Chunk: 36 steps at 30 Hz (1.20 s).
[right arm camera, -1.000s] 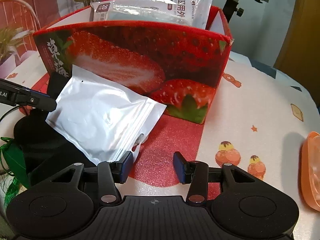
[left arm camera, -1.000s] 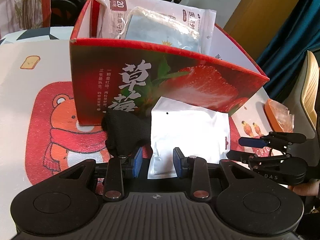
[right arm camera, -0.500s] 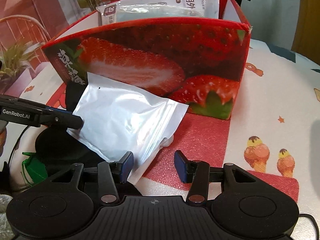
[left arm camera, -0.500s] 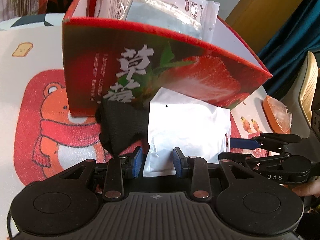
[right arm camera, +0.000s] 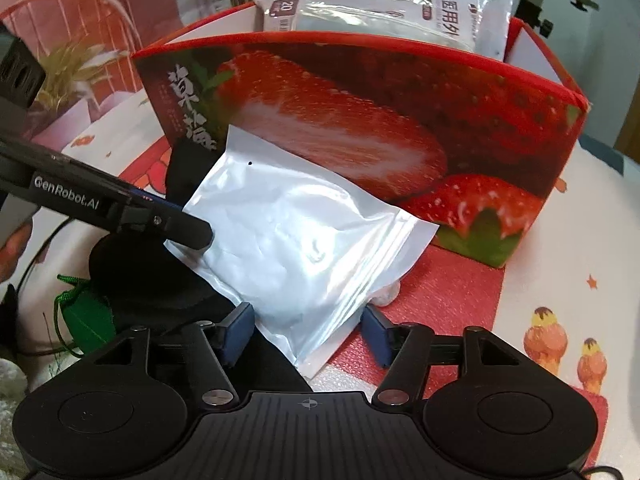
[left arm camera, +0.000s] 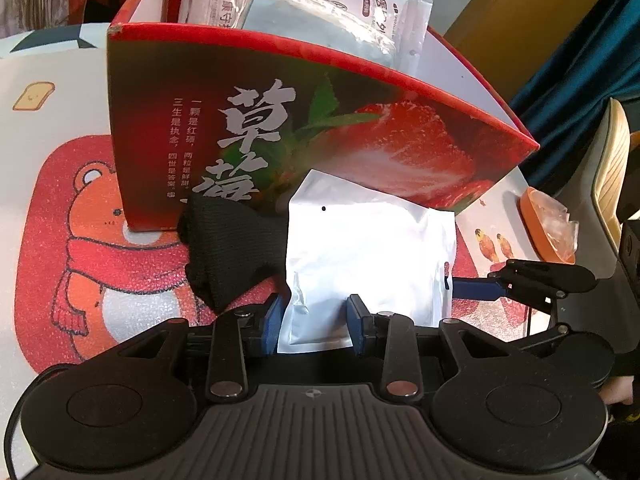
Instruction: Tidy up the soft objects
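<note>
A white plastic pouch (left arm camera: 368, 256) leans against the front wall of a red strawberry box (left arm camera: 280, 120); it also shows in the right wrist view (right arm camera: 296, 240). My left gripper (left arm camera: 314, 322) is open with the pouch's lower left corner between its blue pads. My right gripper (right arm camera: 308, 332) is open with the pouch's lower right corner between its pads. A black knit cloth (left arm camera: 228, 248) lies left of the pouch. A face-mask packet (left arm camera: 320, 12) stands inside the box (right arm camera: 400, 120).
An orange dish with clear plastic (left arm camera: 548, 220) sits at the table's right edge. A green drawstring pouch (right arm camera: 86, 316) and a black round object (right arm camera: 136, 268) lie left of the white pouch. The cartoon table mat (left arm camera: 80, 240) covers the table.
Both grippers have moved closer to the box and pouch. The pouch's corners now sit between each gripper's open pads. The right gripper's jaws have spread wider.
</note>
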### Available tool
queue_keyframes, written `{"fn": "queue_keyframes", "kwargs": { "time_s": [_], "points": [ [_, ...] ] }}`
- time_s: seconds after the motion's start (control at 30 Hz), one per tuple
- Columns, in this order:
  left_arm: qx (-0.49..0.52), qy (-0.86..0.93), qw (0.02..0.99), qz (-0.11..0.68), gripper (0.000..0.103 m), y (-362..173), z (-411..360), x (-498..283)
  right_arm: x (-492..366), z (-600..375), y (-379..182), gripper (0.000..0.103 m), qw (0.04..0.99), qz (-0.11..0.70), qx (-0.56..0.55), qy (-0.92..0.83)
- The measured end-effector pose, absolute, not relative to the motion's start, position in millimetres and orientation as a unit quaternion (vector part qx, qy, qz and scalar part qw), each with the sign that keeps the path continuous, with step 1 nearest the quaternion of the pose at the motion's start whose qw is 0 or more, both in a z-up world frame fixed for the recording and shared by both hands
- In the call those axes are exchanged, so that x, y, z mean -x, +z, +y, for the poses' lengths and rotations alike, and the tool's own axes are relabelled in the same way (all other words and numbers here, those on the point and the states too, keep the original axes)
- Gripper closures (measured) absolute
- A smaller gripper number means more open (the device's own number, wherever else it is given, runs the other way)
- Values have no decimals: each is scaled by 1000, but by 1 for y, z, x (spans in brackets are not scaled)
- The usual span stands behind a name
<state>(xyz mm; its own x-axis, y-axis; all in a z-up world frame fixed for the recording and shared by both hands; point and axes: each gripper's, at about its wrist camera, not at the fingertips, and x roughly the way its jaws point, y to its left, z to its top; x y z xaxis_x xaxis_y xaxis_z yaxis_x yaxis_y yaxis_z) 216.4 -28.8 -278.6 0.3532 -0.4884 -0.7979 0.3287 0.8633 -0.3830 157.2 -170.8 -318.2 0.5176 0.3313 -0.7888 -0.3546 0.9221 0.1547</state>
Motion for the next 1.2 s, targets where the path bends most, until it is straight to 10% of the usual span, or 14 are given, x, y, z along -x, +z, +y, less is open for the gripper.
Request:
{"fn": "queue_keyframes", "kwargs": {
  "time_s": [1.2],
  "points": [
    [144,-257,830,473,67,-244,-10,-222,-136,-147,-298,36,907,386,92,143]
  ]
}}
